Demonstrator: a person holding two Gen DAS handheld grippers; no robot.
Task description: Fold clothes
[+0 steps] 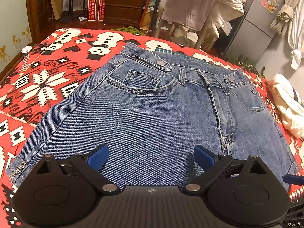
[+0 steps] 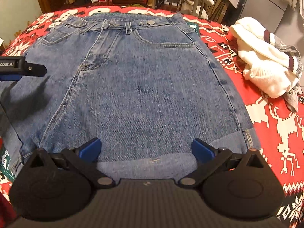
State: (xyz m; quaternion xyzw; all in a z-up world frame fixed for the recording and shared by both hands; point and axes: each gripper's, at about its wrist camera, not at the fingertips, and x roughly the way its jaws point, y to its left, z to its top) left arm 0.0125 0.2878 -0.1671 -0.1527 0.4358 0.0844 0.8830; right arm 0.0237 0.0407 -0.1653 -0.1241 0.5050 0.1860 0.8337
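**Blue jeans lie flat, both grippers wide apart above them**

Your blue denim jeans [image 1: 152,114] lie flat on the red blanket with white and black knitted-style patterns [image 1: 47,79]. The waistband is at the far side, away from you. The legs have been folded up, so a light blue cuff with a pale stitched hem [image 2: 248,138] shows near you in the right wrist view. In the left wrist view another hem edge [image 1: 19,169] sits at the near left corner of the jeans.

Your left gripper [image 1: 151,157] hangs over the near part of the jeans. Its two blue fingertips [image 1: 97,158] are spread wide and hold nothing. Your right gripper [image 2: 146,150] is the same: the blue fingertips [image 2: 202,151] stand far apart over the folded cuff, with nothing between them. You cannot tell if the tips touch the cloth.

In the right wrist view, the side of your left gripper pokes in from the left, and you can read "obot.AI" [image 2: 6,64] in white on its black body. In the left wrist view, small white letters "DAS" [image 1: 293,224] sit at the bottom right corner.

A crumpled white knitted sweater with dark red and grey stripes [image 2: 266,57] lies on the blanket to the right of the jeans, apart from them. A dark green mat [image 1: 171,51] peeks out from under the waistband. Far back stand two red boxes with gold writing [image 1: 96,7], too small to read.
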